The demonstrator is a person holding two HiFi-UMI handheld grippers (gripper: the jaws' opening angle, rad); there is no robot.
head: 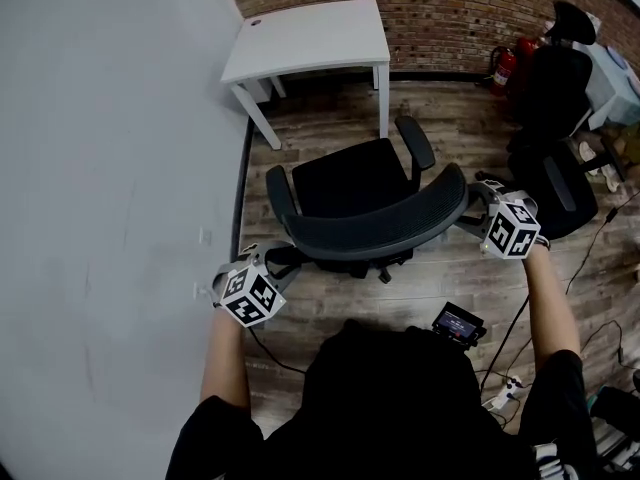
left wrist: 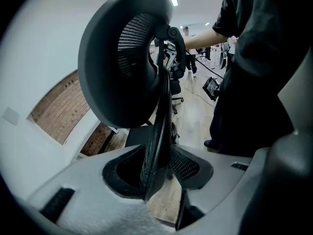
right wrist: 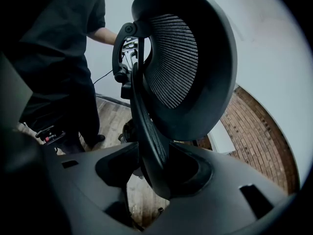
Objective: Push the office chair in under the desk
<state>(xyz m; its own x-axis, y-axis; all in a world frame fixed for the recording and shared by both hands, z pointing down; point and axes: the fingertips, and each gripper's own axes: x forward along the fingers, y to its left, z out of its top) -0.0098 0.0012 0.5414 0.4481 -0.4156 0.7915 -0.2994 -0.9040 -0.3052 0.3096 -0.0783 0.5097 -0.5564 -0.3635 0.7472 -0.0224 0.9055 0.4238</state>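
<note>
The black mesh office chair (head: 350, 178) stands on the wood floor facing the white desk (head: 310, 38), its seat short of the desk's front edge. I stand behind its curved backrest (head: 385, 230). My left gripper (head: 285, 258) is at the backrest's left end and my right gripper (head: 475, 208) at its right end. In the left gripper view the backrest (left wrist: 122, 58) rim runs down between the left gripper's (left wrist: 156, 173) pads, which close on it. In the right gripper view the backrest (right wrist: 195, 58) rim sits inside the right gripper (right wrist: 154, 168), against one pad, with a gap to the other.
A grey wall (head: 100, 168) runs along the left and a brick wall (head: 450, 8) stands behind the desk. Other black chairs (head: 555, 78) and a red fire extinguisher (head: 503, 66) are at the right. Cables (head: 520, 368) and a small screen device (head: 458, 323) lie near my feet.
</note>
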